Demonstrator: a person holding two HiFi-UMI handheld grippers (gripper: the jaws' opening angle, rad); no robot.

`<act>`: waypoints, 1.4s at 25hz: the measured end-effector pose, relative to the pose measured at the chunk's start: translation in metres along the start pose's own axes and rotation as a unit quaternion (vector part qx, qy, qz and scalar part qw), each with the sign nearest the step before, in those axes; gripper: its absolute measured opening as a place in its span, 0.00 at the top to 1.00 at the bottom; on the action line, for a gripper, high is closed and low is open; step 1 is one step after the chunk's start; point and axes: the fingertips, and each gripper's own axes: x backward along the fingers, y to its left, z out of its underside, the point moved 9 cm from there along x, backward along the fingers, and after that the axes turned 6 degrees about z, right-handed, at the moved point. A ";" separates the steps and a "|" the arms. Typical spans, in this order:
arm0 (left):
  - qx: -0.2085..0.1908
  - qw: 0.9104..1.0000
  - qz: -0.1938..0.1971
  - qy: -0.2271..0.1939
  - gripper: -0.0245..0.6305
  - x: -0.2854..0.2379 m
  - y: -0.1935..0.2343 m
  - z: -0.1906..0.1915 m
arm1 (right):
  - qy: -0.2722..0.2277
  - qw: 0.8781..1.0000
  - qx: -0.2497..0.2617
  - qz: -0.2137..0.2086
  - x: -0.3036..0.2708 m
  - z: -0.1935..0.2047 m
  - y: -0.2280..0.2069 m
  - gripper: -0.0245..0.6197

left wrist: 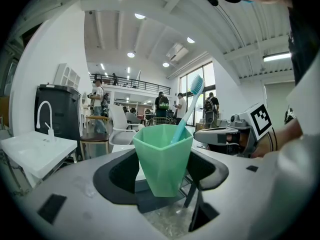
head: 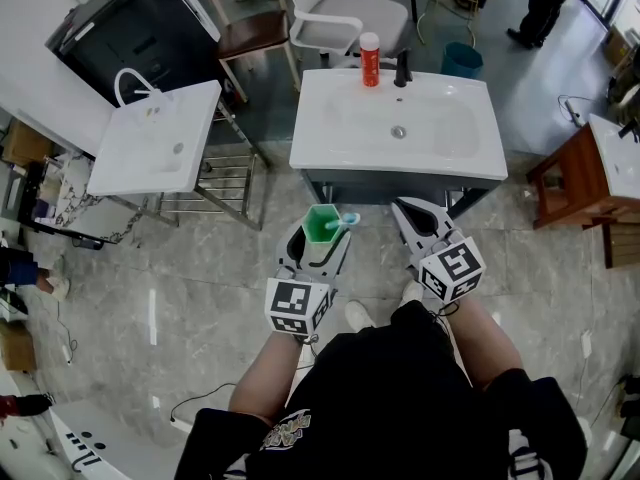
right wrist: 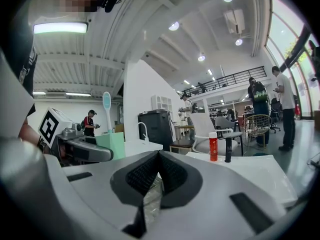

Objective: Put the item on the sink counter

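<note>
- Left claw (head: 321, 242): clamped on a green faceted cup (left wrist: 163, 159), which is held upright.
- Toothbrush (left wrist: 187, 110): light blue, leaning in the cup, head up.
- Cup location: over the floor (head: 200, 268), just short of the white sink bench (head: 330, 154), not resting on it.
- Right claw (right wrist: 157, 170): jaws pressed together, nothing between them.
- Bench rear edge: red bottle (head: 370, 60) beside black tap (head: 403, 68).

The lower end of the toothbrush (left wrist: 186, 113) was hidden inside the green cup (left wrist: 162, 156). In the head view, the cup's lower part was hidden down between the jaws of the left claw (head: 322, 234). The words on the red bottle (head: 370, 58) were too small to read. A white sink (head: 622, 163) on the right was cut off by the picture's edge.
</note>
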 end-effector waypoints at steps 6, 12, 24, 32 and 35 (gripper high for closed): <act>0.000 1.000 0.002 0.001 0.51 -0.004 0.004 -0.003 | -0.004 1.000 -0.004 0.005 -0.002 -0.004 -0.002 0.88; 0.002 1.000 0.000 0.002 0.51 -0.017 0.003 -0.005 | -0.004 1.000 -0.006 0.006 -0.006 -0.004 -0.016 0.88; 0.007 1.000 -0.022 0.003 0.51 -0.059 0.010 -0.014 | -0.003 1.000 -0.006 -0.015 -0.035 -0.010 -0.062 0.88; 0.010 0.999 -0.039 0.007 0.51 -0.092 0.013 -0.024 | -0.006 0.999 -0.004 -0.031 -0.055 -0.020 -0.098 0.88; 0.011 0.999 -0.043 0.009 0.51 -0.105 0.013 -0.027 | -0.005 0.999 -0.006 -0.036 -0.062 -0.023 -0.113 0.88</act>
